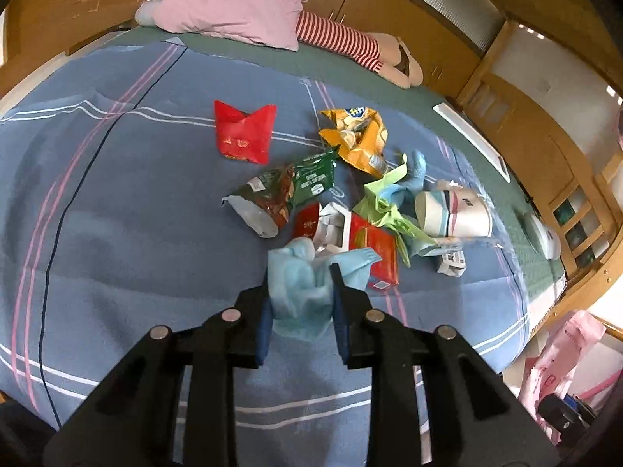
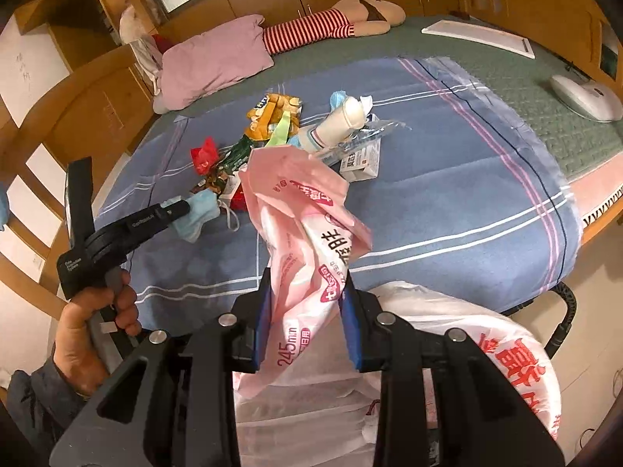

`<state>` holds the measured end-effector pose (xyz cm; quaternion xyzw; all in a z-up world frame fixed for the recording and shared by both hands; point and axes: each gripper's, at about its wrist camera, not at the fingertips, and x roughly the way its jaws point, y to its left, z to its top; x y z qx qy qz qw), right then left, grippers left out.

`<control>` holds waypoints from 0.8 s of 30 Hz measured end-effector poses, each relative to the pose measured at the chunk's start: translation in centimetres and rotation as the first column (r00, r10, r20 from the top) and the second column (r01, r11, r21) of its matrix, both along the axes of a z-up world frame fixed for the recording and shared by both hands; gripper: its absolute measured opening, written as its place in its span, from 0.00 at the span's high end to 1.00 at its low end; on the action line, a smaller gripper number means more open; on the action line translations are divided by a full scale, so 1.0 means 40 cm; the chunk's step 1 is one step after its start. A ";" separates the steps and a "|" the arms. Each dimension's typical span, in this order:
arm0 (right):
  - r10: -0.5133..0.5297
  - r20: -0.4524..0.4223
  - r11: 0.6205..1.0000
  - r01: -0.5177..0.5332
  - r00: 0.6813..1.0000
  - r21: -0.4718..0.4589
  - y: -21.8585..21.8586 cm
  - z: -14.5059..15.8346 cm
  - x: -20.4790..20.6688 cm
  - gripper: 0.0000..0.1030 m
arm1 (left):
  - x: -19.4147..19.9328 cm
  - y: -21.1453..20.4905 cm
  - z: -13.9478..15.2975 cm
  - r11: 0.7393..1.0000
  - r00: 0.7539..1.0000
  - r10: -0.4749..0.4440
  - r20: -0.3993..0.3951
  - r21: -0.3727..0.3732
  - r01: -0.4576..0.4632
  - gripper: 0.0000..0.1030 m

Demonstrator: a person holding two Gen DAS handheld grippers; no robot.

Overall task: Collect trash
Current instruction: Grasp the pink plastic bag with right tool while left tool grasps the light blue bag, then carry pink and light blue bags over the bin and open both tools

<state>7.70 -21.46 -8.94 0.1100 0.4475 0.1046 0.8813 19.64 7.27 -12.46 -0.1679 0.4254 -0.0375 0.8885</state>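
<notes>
My left gripper [image 1: 300, 292] is shut on a crumpled light blue face mask [image 1: 300, 284], held just above the blue blanket [image 1: 117, 202]; it also shows in the right wrist view [image 2: 196, 214]. Beyond it lies a trash pile: a red carton [image 1: 373, 249], a green snack bag [image 1: 284, 194], a red wrapper [image 1: 243, 132], a yellow chip bag [image 1: 358, 136], a paper cup [image 1: 451, 214] and a light green bag [image 1: 383, 206]. My right gripper [image 2: 307, 311] is shut on a pink plastic wrapper [image 2: 307, 233], above a white plastic bag [image 2: 447, 369] at the bed's edge.
A pink pillow [image 1: 233, 4] and a striped stuffed doll [image 1: 350, 44] lie at the bed's far end. A small white box [image 2: 360, 161] lies by the cup. A white device [image 2: 588, 95] and a flat white board [image 2: 479, 37] sit on the green mat.
</notes>
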 end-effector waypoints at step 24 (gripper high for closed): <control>0.011 0.001 0.999 -0.011 1.000 -0.034 0.033 -0.006 0.009 0.68 | -0.136 -0.033 0.103 0.998 0.979 0.025 0.204 0.054 -0.036 0.74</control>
